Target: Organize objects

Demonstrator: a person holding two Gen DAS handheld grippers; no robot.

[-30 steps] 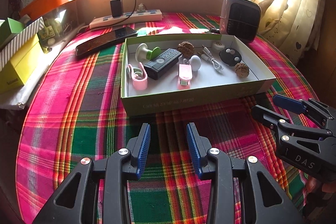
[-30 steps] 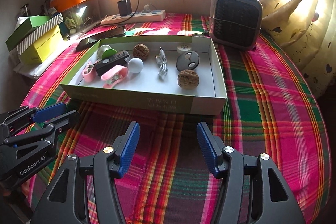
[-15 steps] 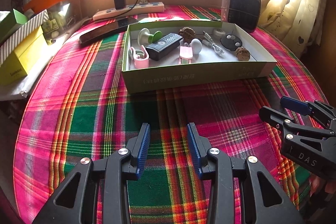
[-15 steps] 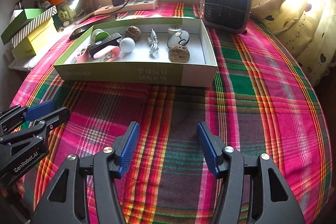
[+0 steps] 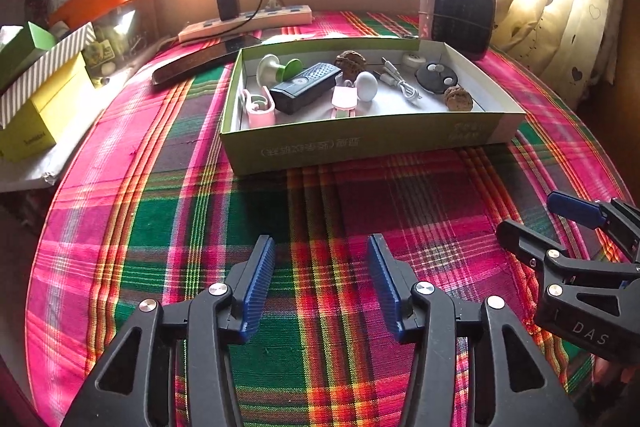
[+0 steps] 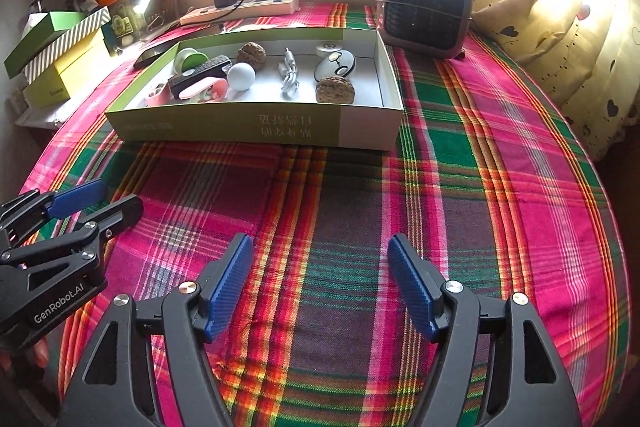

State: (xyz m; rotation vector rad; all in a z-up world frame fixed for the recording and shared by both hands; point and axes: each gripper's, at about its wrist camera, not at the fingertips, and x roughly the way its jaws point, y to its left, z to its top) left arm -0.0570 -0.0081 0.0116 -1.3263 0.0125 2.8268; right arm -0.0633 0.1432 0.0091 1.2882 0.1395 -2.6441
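Observation:
A shallow green-and-white box (image 5: 360,143) (image 6: 256,127) stands mid-table and holds several small things: a black remote (image 5: 306,87), two walnuts (image 5: 458,98) (image 6: 251,53), a white ball (image 6: 241,76), a white cable (image 6: 289,75), a pink clip (image 5: 344,98) and a round black fob (image 5: 436,78). My left gripper (image 5: 321,283) is open and empty over the plaid cloth, well in front of the box; it also shows in the right wrist view (image 6: 100,195). My right gripper (image 6: 320,281) is open and empty beside it, and it shows in the left wrist view (image 5: 548,215).
A small heater (image 6: 426,7) stands behind the box's right end. A power strip with a charger (image 5: 244,23) and a dark phone (image 5: 200,61) lie at the back. Yellow and green boxes (image 5: 36,95) stack at the left edge. A curtain (image 6: 560,27) hangs on the right.
Both grippers have drawn back from the box, which looks farther off than a second ago. My left gripper's jaws have spread a little wider. Nothing in the box has moved.

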